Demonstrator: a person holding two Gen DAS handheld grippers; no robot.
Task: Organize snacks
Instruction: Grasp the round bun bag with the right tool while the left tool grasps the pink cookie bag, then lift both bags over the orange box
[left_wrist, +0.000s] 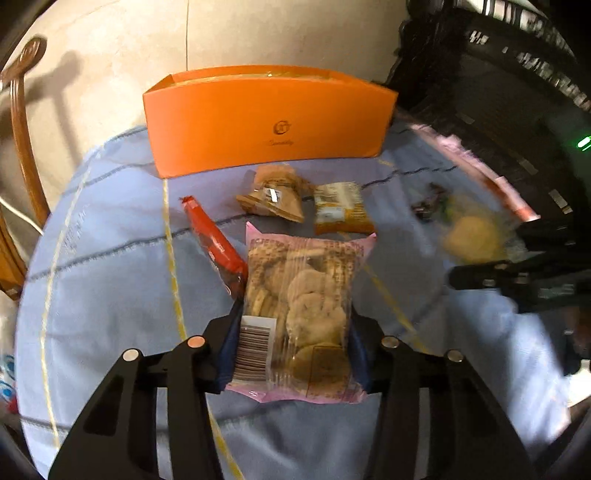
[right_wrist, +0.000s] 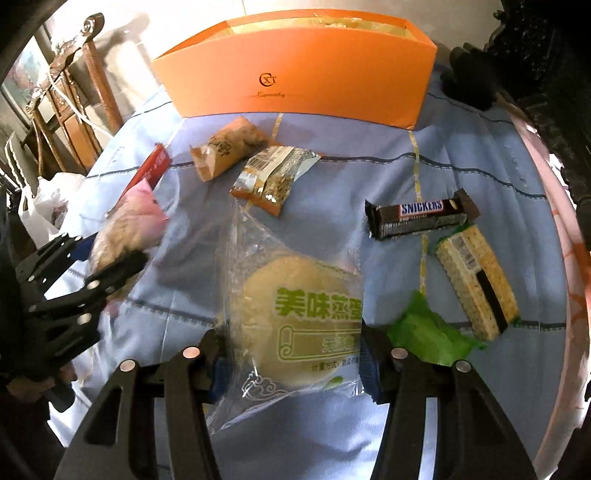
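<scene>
My left gripper (left_wrist: 291, 328) is shut on a pink-edged pack of cookies (left_wrist: 303, 310), held above the blue cloth; it also shows in the right wrist view (right_wrist: 125, 236), at the left. My right gripper (right_wrist: 291, 354) is shut on a clear bag with a round steamed cake (right_wrist: 295, 317); it shows blurred in the left wrist view (left_wrist: 472, 240). An open orange box (left_wrist: 266, 118) stands at the back, also seen in the right wrist view (right_wrist: 295, 74). On the cloth lie a red pack (left_wrist: 214, 240), a brown pack (left_wrist: 273, 195) and an orange-white pack (left_wrist: 341, 208).
A Snickers bar (right_wrist: 421, 216), a cracker pack (right_wrist: 476, 280) and a green wrapper (right_wrist: 428, 332) lie on the right of the blue cloth (right_wrist: 480, 166). Wooden chairs (right_wrist: 74, 110) stand at the left. Dark furniture (left_wrist: 498, 92) stands at the right.
</scene>
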